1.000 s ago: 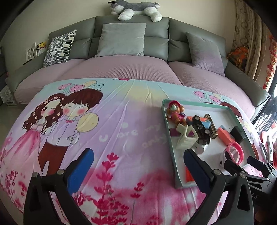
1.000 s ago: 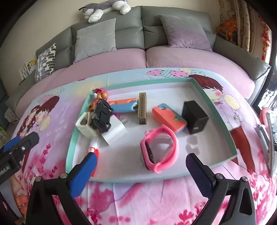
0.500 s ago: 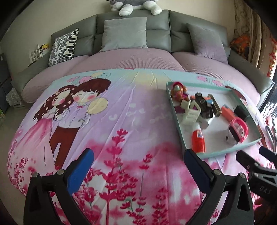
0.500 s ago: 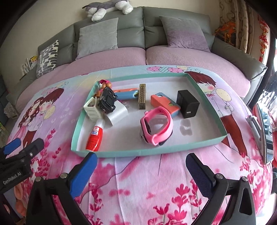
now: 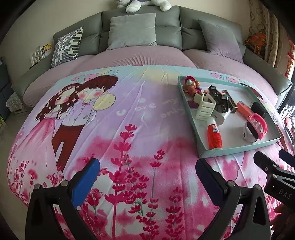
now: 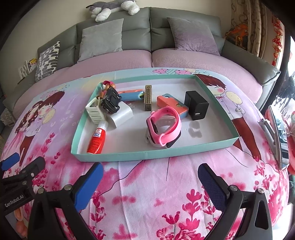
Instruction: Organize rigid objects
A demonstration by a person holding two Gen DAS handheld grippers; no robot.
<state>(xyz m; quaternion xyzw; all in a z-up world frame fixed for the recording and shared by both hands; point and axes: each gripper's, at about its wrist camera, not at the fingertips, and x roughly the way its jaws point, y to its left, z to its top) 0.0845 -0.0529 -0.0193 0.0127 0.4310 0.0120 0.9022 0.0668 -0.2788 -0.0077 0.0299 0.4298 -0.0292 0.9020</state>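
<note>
A teal-rimmed tray [image 6: 129, 154] [image 5: 239, 148] sits on the cartoon-print cloth and holds a red glue bottle [image 6: 96, 138] [image 5: 213, 135], a pink watch [image 6: 164, 126] [image 5: 255, 125], a black charger cube [image 6: 197, 108], an orange case [image 6: 168, 101], a patterned harmonica [image 6: 147, 97], a black toy car [image 6: 110, 100], a cream rack [image 6: 95, 112] and a doll [image 6: 107, 85]. My left gripper [image 5: 147, 174] is open and empty, left of the tray's near corner. My right gripper [image 6: 150, 179] is open and empty, just before the tray's front rim.
A grey sofa [image 6: 147, 18] with cushions and a plush dog [image 6: 110, 7] stands behind the table. A metal-framed object [image 6: 274, 129] lies at the table's right edge. The cloth [image 5: 110, 120] left of the tray is bare.
Both grippers have drawn back from the tray toward the table's near edge, still open and empty. The tray's objects have not moved.
</note>
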